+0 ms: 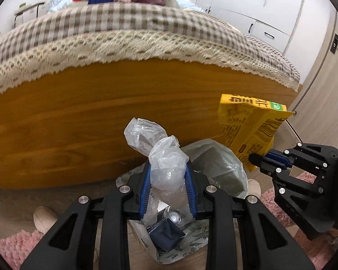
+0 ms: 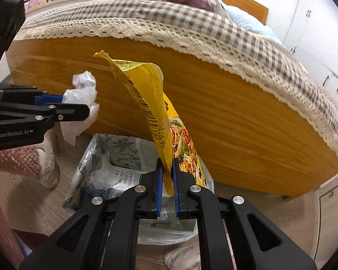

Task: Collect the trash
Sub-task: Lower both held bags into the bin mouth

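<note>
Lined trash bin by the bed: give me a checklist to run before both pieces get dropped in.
1. Left gripper shut on the crumpled clear plastic bag: ok.
2. Right gripper shut on the yellow noodle wrapper: ok.
3. Patterned, plastic-lined trash bin open, with room on top: ok.
4. Clear bag over the opening: ok in the left wrist view.
5. Wrapper fully over the opening: cannot tell; its top leans towards the wooden bed frame.
6. Fluffy slippers clear of the bin: ok.
</note>
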`<state>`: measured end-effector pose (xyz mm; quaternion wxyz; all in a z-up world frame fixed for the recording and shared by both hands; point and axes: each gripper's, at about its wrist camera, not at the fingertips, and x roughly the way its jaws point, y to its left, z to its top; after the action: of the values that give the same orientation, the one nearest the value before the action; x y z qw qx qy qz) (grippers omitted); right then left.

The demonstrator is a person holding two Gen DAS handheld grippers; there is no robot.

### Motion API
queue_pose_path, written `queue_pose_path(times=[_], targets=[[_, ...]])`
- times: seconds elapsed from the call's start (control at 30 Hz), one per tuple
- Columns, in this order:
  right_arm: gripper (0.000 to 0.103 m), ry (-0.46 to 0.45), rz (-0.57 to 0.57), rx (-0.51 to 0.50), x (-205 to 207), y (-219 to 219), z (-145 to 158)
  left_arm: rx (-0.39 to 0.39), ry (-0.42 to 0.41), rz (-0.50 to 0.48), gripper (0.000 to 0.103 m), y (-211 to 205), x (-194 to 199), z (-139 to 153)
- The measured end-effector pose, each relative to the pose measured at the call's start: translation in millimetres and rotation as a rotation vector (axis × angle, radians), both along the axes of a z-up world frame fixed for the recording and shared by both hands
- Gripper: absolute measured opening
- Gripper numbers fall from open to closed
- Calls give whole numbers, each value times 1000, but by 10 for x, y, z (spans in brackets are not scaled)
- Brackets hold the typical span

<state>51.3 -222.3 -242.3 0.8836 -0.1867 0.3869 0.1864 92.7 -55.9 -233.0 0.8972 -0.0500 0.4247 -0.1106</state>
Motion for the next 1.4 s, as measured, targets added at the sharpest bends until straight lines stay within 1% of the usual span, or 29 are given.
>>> queue_pose_path(times=[0.13, 0.3, 0.5, 0.7, 0.77, 0.83, 0.97, 1.1, 1.17, 1.3, 1.4], targets=[[8, 14, 0, -20, 11, 17, -80, 6, 20, 6, 26, 15, 16, -55], [8, 25, -6, -32, 61, 37, -152, 40, 16, 9, 26, -11, 47, -87], [8, 40, -3, -40, 106, 108, -254, 53, 17, 12, 26, -91, 134, -175], [8, 57, 0, -46, 176, 135, -352, 63, 49, 3, 26, -146, 195, -304], [8, 62, -1, -43, 207, 122, -369, 58, 62, 6, 26, -135, 209, -325], [8, 69, -12, -40, 231, 96, -387, 36, 78, 18, 26, -99, 222, -344], [8, 109, -34, -28, 271, 25, -464, 16, 134, 36, 26, -44, 264, -453], [8, 159, -38, -36, 293, -6, -590, -25, 218, 45, 26, -39, 329, -616], [8, 166, -32, -53, 297, 7, -642, -37, 264, 45, 26, -40, 355, -711], [8, 144, 19, -130, 295, 129, -727, -31, 329, 24, 26, -141, 398, -869], [8, 132, 73, -213, 289, 256, -837, -28, 360, 13, 27, -165, 409, -953]])
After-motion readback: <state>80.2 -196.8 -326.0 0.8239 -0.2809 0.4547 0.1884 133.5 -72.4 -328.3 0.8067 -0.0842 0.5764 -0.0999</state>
